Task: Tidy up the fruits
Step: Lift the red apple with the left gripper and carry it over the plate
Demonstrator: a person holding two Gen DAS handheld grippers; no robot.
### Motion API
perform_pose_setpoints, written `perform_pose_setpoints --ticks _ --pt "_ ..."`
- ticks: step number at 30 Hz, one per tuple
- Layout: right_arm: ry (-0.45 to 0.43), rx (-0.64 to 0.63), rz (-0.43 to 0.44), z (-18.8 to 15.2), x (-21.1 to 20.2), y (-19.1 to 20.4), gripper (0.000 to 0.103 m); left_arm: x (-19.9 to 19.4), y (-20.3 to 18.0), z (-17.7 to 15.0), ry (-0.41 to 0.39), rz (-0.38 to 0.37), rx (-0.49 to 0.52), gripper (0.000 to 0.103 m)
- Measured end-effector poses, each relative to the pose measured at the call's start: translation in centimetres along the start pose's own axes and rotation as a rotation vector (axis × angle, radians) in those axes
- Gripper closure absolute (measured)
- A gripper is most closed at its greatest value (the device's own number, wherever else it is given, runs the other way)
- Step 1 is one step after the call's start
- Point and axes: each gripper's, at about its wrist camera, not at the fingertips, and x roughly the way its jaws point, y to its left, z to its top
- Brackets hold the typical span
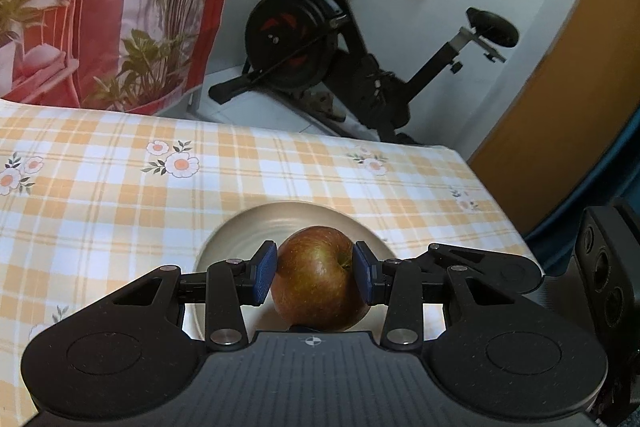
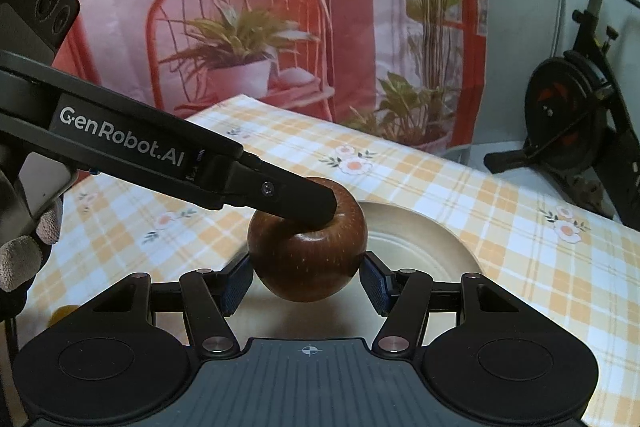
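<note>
Each gripper holds an apple: the left gripper (image 1: 316,273) squeezes one apple (image 1: 320,279), the right gripper (image 2: 307,281) another apple (image 2: 308,259). The plate (image 1: 256,227) sits just ahead. Next, I think, lower them gently onto it.

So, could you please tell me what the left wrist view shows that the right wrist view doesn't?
Left wrist only: the exercise bike's saddle and an orange door.
Right wrist only: the left gripper seen from the side, and a gloved hand.
Both: an apple over the plate, the checked tablecloth, the printed backdrop.
</note>
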Motion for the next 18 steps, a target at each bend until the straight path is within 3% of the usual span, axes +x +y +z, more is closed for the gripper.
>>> perform_pose_setpoints --ticks 18 --pt "0.050 -0.023 -0.011 0.6 6.1 -1.2 0.048 3.8 3.1 1.2 0.018 0.067 -0.051 0.060"
